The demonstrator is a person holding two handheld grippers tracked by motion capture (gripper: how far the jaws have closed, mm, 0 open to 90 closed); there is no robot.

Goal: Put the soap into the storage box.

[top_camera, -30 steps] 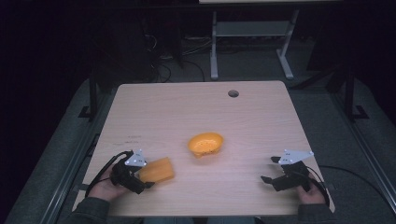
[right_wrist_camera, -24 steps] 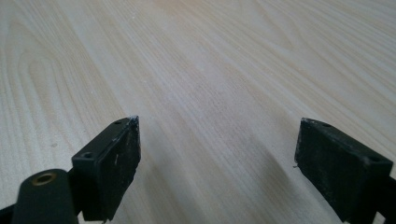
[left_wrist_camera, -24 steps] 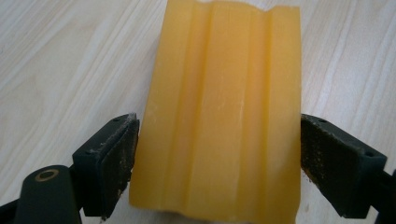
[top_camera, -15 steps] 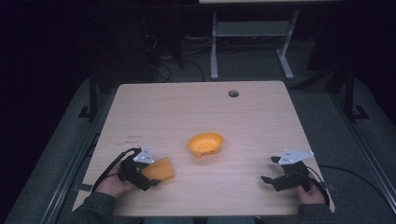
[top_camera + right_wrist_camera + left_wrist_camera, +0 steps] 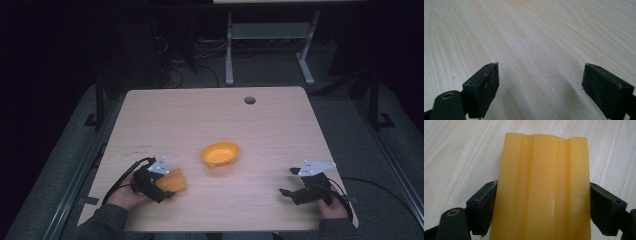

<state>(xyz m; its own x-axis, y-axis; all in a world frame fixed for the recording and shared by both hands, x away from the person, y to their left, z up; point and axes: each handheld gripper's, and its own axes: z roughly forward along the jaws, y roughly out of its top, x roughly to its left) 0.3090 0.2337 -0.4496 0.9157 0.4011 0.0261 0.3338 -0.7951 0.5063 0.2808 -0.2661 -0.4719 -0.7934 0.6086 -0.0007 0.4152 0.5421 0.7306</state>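
The left tongs [image 5: 544, 207] clamp a ridged orange block [image 5: 544, 187], one black jaw pressed against each of its long sides. Pale wood-grain bench [image 5: 461, 152] lies beneath it.

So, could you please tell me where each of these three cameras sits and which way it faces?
High view: above the person's side, looking forward and down at the table; both hands and grippers show.
Left gripper view: rides the left gripper, facing the ridged orange block; the high view shows it too.
Right gripper view: rides the right gripper, facing bare tabletop between open jaws.
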